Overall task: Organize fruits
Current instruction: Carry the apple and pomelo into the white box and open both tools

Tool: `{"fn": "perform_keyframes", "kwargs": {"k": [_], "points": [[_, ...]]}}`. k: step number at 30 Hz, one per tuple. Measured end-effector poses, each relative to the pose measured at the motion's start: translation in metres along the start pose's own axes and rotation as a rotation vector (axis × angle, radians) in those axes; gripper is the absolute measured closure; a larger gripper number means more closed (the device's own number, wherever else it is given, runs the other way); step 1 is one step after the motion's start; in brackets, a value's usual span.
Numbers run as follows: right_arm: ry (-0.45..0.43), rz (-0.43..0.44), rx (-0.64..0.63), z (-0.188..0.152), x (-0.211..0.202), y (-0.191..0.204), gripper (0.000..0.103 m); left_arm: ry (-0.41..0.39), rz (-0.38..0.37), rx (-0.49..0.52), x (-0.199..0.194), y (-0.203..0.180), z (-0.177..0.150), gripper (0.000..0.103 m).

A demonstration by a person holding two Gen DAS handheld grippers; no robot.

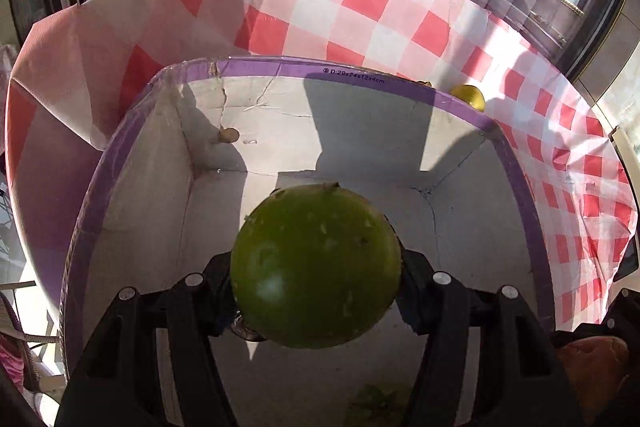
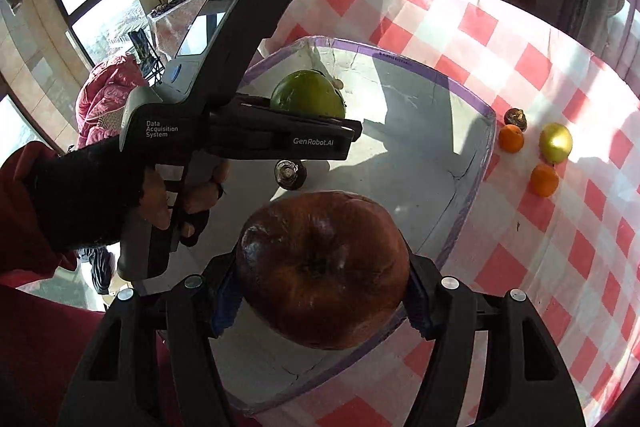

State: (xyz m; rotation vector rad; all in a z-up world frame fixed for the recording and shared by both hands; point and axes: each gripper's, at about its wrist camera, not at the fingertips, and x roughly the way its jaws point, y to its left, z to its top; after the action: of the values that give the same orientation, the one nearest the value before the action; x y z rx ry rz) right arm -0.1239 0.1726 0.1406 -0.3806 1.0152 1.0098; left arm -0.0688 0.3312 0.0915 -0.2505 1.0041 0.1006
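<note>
Above the purple-rimmed box [image 2: 486,131], the left gripper [image 1: 316,275] clamps a green fruit [image 1: 316,273]; the right gripper [image 2: 322,271] clamps a brown apple [image 2: 322,269]. Releasing from this height could bruise either fruit, or bounce one out over the box's rim.

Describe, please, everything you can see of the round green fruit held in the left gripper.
The round green fruit is smooth-skinned and glossy, dark green with pale flecks and small scuffs and a bright highlight low on its front. It looks whole and firm. The left gripper clamps it at its sides between black fingers, so it hangs above the white floor of the purple-rimmed cardboard box and touches nothing else. In the right wrist view it shows above the gripper's black body, near the box's far corner.
</note>
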Motion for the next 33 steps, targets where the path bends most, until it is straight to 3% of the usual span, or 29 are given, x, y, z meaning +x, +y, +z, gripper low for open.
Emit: {"fn": "perform_keyframes", "kwargs": {"k": [3, 7, 13, 18, 25, 28, 33], "points": [[0.119, 0.076, -0.120, -0.005, 0.033, 0.031, 0.038, 0.032, 0.031, 0.059, 0.005, 0.010, -0.011, 0.041], [0.258, 0.083, -0.235, -0.018, 0.068, 0.057, 0.038, 0.083, 0.010, 0.052, 0.013, 0.017, -0.016, 0.041], [0.274, 0.038, -0.316, -0.011, 0.072, 0.075, 0.038, 0.113, 0.022, 0.163, 0.024, -0.003, -0.019, 0.040], [0.229, 0.011, -0.431, -0.015, 0.065, 0.097, 0.038, 0.143, 0.022, 0.163, 0.036, -0.006, -0.023, 0.040], [0.282, 0.069, -0.465, 0.002, 0.080, 0.115, 0.038, 0.196, 0.078, 0.244, 0.054, 0.005, -0.027, 0.040], [0.320, 0.112, -0.426, 0.015, 0.091, 0.104, 0.038, 0.208, 0.091, 0.252, 0.058, 0.014, -0.027, 0.039], [0.361, 0.165, -0.370, 0.025, 0.103, 0.100, 0.037, 0.165, 0.088, 0.270, 0.054, 0.017, -0.026, 0.038]]}}
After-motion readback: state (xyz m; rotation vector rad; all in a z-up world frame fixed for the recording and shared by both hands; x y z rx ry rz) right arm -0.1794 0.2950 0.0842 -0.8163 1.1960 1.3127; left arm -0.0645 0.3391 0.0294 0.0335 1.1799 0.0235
